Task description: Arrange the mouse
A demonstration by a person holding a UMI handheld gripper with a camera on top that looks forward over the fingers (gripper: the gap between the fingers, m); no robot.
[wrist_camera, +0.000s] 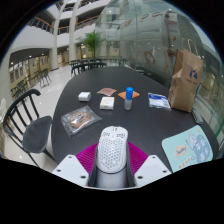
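Gripper view: white mouse (112, 148) sits grasped between the gripper (112, 163) pads, long axis toward 12 o'clock, above the dark bench (120, 118).

A dark round tabletop (75, 100) stood in a bright, tall atrium. A black chair (24, 122) sat at its near side, and more dark chairs and tables (88, 65) stood farther back on the pale floor (30, 95). A potted tree (93, 42) rose beyond them. White balconied storeys (62, 22) and glass walls (150, 35) let in daylight.
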